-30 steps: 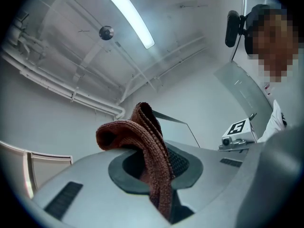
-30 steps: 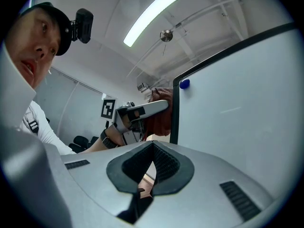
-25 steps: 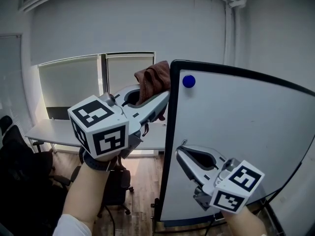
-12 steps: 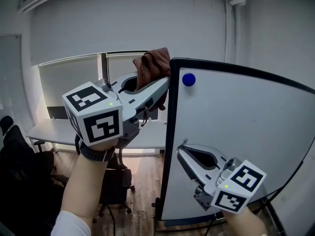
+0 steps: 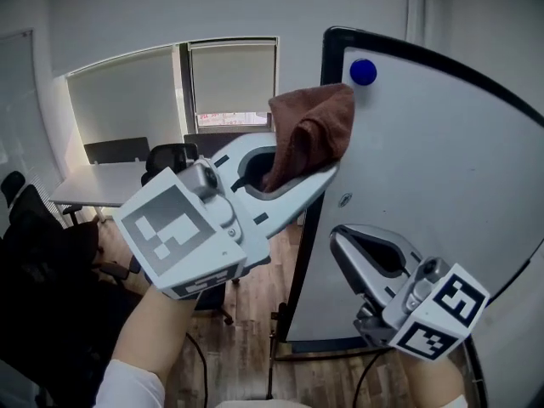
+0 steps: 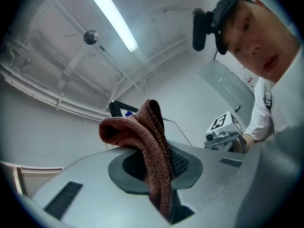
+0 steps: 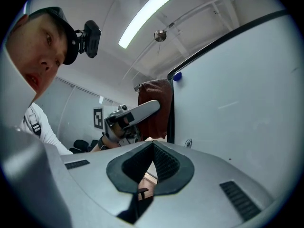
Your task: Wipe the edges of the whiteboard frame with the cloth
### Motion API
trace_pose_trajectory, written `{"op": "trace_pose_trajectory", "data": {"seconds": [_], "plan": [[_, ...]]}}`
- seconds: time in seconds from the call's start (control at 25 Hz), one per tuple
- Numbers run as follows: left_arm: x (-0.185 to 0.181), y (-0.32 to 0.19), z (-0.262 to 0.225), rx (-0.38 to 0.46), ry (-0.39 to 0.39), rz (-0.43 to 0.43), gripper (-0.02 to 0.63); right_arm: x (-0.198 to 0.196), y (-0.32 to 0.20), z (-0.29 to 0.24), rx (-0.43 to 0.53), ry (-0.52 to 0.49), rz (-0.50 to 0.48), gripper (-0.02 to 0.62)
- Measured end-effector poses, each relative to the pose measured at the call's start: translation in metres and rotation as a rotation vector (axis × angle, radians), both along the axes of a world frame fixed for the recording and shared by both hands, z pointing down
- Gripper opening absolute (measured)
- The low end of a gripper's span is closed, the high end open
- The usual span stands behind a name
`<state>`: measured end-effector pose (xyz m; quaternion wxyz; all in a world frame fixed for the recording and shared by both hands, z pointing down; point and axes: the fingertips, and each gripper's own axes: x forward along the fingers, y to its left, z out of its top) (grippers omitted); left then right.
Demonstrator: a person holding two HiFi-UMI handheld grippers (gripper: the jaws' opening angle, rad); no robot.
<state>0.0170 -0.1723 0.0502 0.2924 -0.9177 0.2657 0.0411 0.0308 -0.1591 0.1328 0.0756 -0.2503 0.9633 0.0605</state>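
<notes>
whiteboard (image 5: 442,185) stands on wood floor (image 5: 314,376) near a desk (image 5: 93,189).

A white desk (image 5: 95,184) and black office chair (image 5: 169,157) stand on wooden floor (image 5: 255,313) below shaded windows (image 5: 127,100).

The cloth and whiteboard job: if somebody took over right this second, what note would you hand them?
Left gripper: shut on the brown cloth, which looks pressed to the whiteboard's black frame near its top corner.
Right gripper: shut, empty, in front of the board's lower part.
Done: cloth gripped and at the frame; how much is wiped doesn't show.
Left: run the cloth along the frame's edges.
</notes>
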Motion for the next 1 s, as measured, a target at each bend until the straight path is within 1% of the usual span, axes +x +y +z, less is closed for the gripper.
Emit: {"op": "trace_pose_trajectory", "data": {"seconds": [0.08, 0.12, 0.24, 0.32, 0.4, 0.56, 0.84, 1.0], "plan": [[0.006, 0.001, 0.016, 0.013, -0.022, -0.025, 0.061, 0.001, -0.001, 0.008, -0.019, -0.001, 0.006, 0.005], [0.006, -0.001, 0.019, 0.005, -0.009, -0.031, 0.061, 0.002, -0.002, 0.009, -0.031, -0.001, 0.009, 0.005], [0.000, -0.010, 0.024, -0.046, 0.075, -0.004, 0.060, 0.006, -0.006, 0.009, -0.068, 0.000, 0.018, 0.005], [-0.001, -0.012, 0.028, -0.064, 0.107, 0.011, 0.060, 0.009, -0.005, 0.005, -0.084, 0.001, 0.021, 0.005], [0.000, -0.007, 0.041, -0.077, 0.114, 0.013, 0.060, 0.010, 0.000, 0.011, -0.095, -0.004, 0.026, 0.005], [-0.002, 0.005, 0.101, -0.102, 0.112, 0.021, 0.060, 0.010, 0.012, 0.055, -0.116, -0.022, 0.039, 0.005], [-0.003, -0.017, 0.133, -0.191, 0.148, 0.050, 0.060, 0.014, -0.014, 0.052, -0.179, -0.045, 0.065, 0.005], [-0.005, -0.010, 0.187, -0.230, 0.154, 0.072, 0.060, 0.009, -0.010, 0.088, -0.224, -0.070, 0.089, 0.005]]}}
